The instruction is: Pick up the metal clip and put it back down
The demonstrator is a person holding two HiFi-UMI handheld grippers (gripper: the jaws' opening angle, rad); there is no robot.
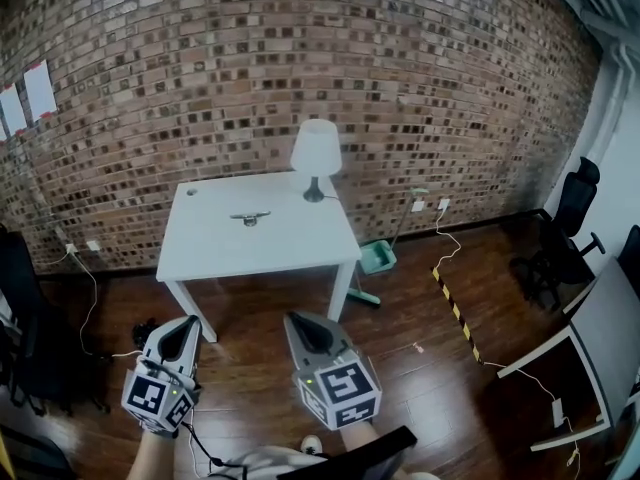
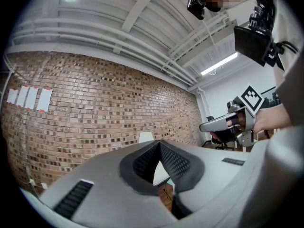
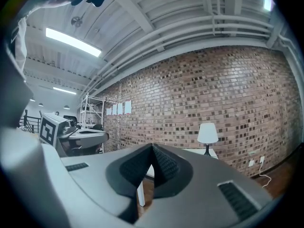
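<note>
A: What's at the far left?
B: Sheets of white paper (image 1: 28,96) stuck on the brick wall (image 1: 400,68).
A: And the left gripper?
B: The left gripper (image 1: 188,322) is low and near, over the wooden floor (image 1: 400,388), pointing toward the table. In its own view the two ribbed pads (image 2: 176,164) meet at the tips, closed up with nothing between them.
A: Where's the metal clip?
B: The metal clip (image 1: 249,217) lies flat on the white table (image 1: 215,253), toward the far edge and roughly midway along it, well apart from both grippers. A small round thing (image 1: 192,192) sits by the table's far left corner. It's too small to tell what it is.
A: The right gripper?
B: The right gripper (image 1: 293,319) is just to the right of the left one, also near and over the floor, short of the table. Its jaws are pressed together too, and they hold nothing.
A: Anything else on the table?
B: A white table lamp (image 1: 316,156) stands at the far right corner, to the right of the clip and not touching it.
A: And past the table?
B: A green dustpan (image 1: 378,258) with a long handle sits on the floor just beside the table's right legs. Further right there's a black-and-yellow striped strip (image 1: 455,313) on the floor, then a white desk (image 1: 612,328) at the right edge. Black office chairs (image 1: 565,230) stand beyond it on the far right.
</note>
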